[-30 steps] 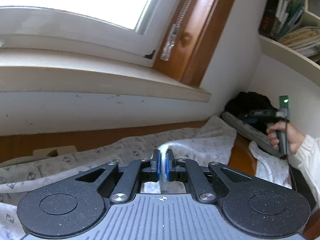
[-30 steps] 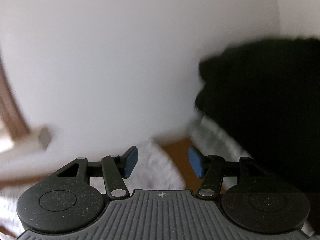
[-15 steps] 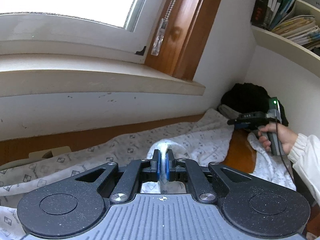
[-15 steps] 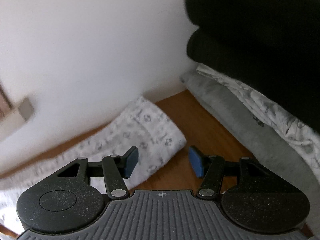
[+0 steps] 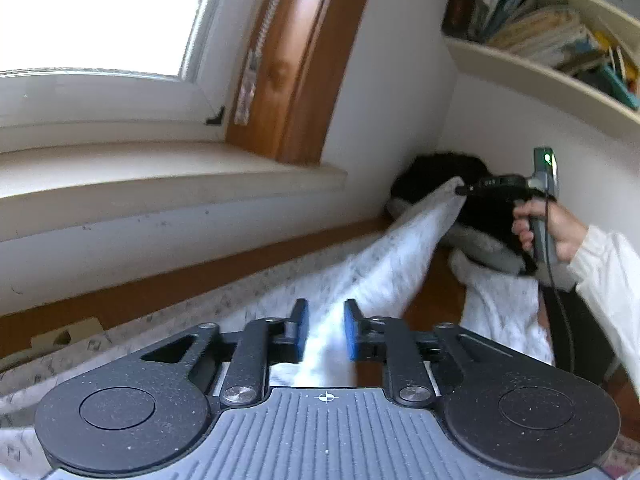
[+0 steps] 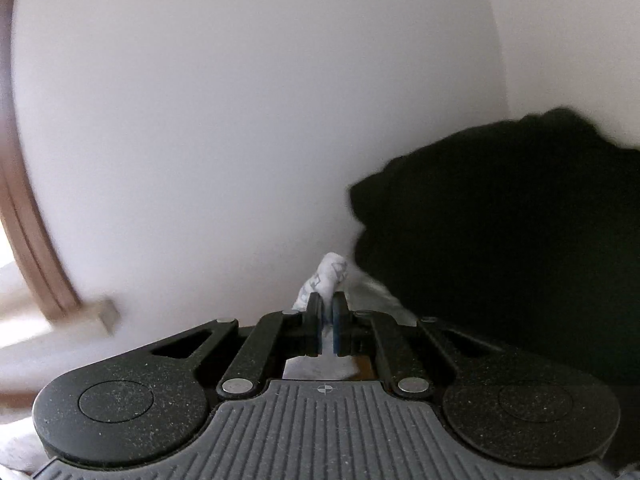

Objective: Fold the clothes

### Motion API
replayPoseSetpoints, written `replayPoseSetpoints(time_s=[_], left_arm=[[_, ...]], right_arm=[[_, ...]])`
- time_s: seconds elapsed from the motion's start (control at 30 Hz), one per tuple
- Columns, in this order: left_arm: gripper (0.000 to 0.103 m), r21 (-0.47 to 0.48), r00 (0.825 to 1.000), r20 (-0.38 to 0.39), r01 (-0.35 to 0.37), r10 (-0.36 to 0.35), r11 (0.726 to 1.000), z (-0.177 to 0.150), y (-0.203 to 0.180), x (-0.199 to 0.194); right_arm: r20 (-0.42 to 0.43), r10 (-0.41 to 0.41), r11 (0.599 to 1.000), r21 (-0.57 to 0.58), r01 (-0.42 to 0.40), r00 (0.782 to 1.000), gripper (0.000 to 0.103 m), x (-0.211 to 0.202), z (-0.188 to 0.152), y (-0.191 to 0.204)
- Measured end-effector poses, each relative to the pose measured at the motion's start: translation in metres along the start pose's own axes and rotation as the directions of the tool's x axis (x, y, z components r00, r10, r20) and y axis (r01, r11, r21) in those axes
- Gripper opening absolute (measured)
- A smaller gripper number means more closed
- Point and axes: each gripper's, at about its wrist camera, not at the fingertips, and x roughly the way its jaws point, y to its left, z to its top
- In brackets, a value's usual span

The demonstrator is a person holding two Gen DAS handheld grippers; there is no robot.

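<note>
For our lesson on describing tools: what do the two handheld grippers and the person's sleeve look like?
Each gripper, left and right, has a grey ribbed body with a crosshair mark, two round black speckled housings, black linkage arms with silver pivots, and blue pads. Seen from the left camera, the right one has a grey handle, a green light and a black cable. The sleeve is cream-white.

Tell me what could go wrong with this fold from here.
1. The left tongs are opening with the cloth between them, so that end may drop and bunch up.
2. The right tongs pinch only a small tip of cloth, which could slip out.
3. The lifted end hangs near the black pile in the corner and may snag on it.
</note>
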Motion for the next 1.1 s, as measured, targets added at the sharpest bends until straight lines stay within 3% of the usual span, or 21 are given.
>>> replayPoseSetpoints(time_s=[0.07,0.17,0.3,0.53,0.73,0.8,0.83,0.87,0.9,0.97,1.1], left_arm=[[0.037,0.01,0.999,-0.01,-0.051,0.052,0.999,-0.003,-0.007,-0.001],[0.039,0.027,0.994,-0.008,-0.105,0.105,0.994,-0.01,-0.019,-0.013],[0.042,0.087,0.991,-0.034,-0.122,0.126,0.989,-0.03,-0.029,-0.021],[0.048,0.136,0.986,-0.105,-0.113,0.128,0.984,-0.043,-0.031,-0.005],[0.047,0.116,0.989,-0.121,-0.07,0.084,0.991,-0.037,-0.022,0.002],[0.041,0.091,0.987,-0.138,-0.075,0.087,0.993,-0.036,-0.015,0.007],[0.031,0.078,0.985,-0.148,-0.077,0.088,0.994,-0.035,-0.012,0.01],[0.014,0.066,0.985,-0.151,-0.079,0.088,0.995,-0.034,-0.009,0.012],[0.006,0.057,0.985,-0.145,-0.083,0.091,0.995,-0.034,-0.006,0.012],[0.002,0.041,0.987,-0.127,-0.092,0.097,0.995,-0.033,-0.001,0.01],[0.002,-0.034,0.984,-0.003,-0.176,0.176,0.984,-0.02,0.009,-0.009]], right_arm=[[-0.015,-0.021,1.0,0.009,0.021,1.0,0.006,-0.002,-0.007,-0.006],[-0.01,-0.012,0.998,0.068,0.013,1.0,0.006,-0.007,-0.013,-0.015],[-0.016,-0.027,0.999,0.028,0.027,1.0,0.006,-0.004,-0.012,-0.01],[-0.044,-0.029,1.0,-0.001,0.029,0.999,0.006,0.01,-0.019,0.001],[-0.041,-0.028,0.999,-0.035,0.026,0.999,0.006,0.01,-0.019,0.006],[-0.04,-0.022,0.999,-0.049,0.02,0.999,0.007,0.01,-0.026,0.005],[-0.043,-0.023,0.998,-0.057,0.02,0.999,0.007,0.012,-0.03,0.005],[-0.049,-0.025,0.998,-0.062,0.022,0.998,0.007,0.014,-0.034,0.005],[-0.055,-0.022,0.998,-0.06,0.019,0.998,0.007,0.016,-0.04,0.003],[-0.067,-0.007,0.999,-0.044,0.004,0.998,0.007,0.021,-0.054,-0.003],[-0.101,-0.006,1.0,-0.026,0.003,0.995,0.007,0.03,-0.08,-0.01]])
